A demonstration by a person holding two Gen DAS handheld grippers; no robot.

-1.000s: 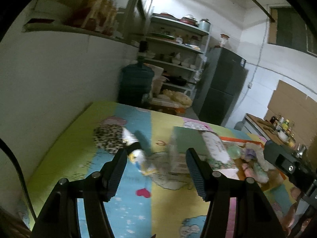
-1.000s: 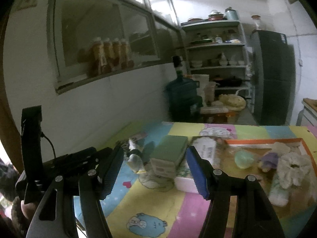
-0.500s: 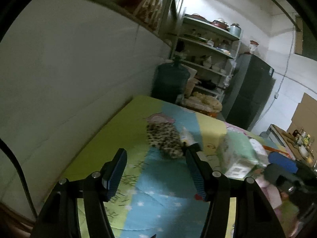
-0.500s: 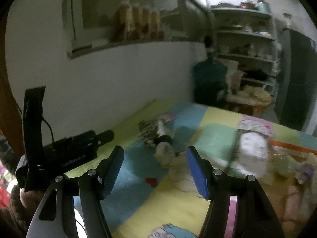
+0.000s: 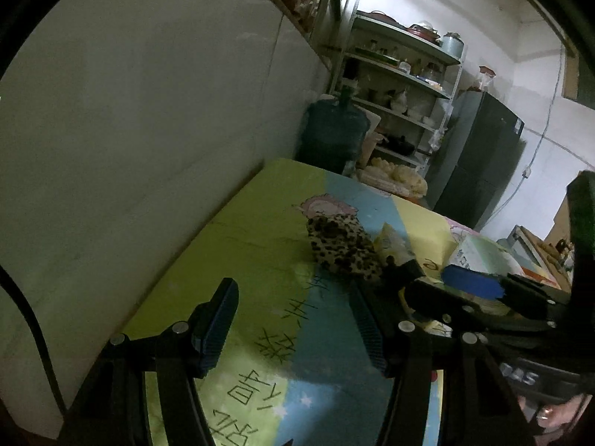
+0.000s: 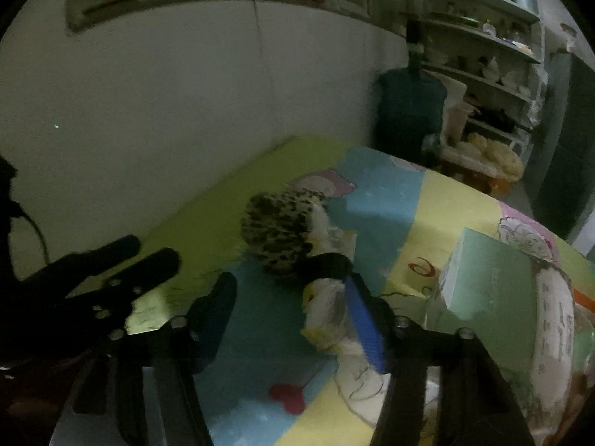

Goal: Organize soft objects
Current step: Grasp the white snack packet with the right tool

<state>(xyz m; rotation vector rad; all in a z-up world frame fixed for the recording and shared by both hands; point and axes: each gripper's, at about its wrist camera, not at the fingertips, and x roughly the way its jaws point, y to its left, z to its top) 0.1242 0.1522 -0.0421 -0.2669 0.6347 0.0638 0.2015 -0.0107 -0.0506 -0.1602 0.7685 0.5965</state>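
A leopard-print soft pouch point(image 5: 342, 249) point(image 6: 279, 230) lies on the colourful mat point(image 5: 260, 230). A white tube with a black cap point(image 5: 394, 251) point(image 6: 327, 264) leans against its right side. Just in front lies a small white and yellow plush toy point(image 6: 323, 312). My right gripper point(image 6: 290, 319) hovers low over it. Its jaws are closing, and the toy sits by the inner face of the right finger point(image 6: 366, 327), with the left pad clear of it. My left gripper point(image 5: 293, 323) stands open with nothing between its fingers, short of the pouch. The right gripper point(image 5: 465, 290) shows beside it.
A pale green tissue box point(image 6: 487, 275) point(image 5: 479, 256) and a wipes pack point(image 6: 554, 316) lie to the right. A white wall runs along the mat's left edge. Beyond the far end stand a water jug point(image 5: 331, 130), shelves point(image 5: 401, 70) and a dark fridge point(image 5: 479, 163).
Both grippers have swung left and sunk toward the leopard pouch. The tray of soft toys has left both views. The right jaws stand narrower than before.
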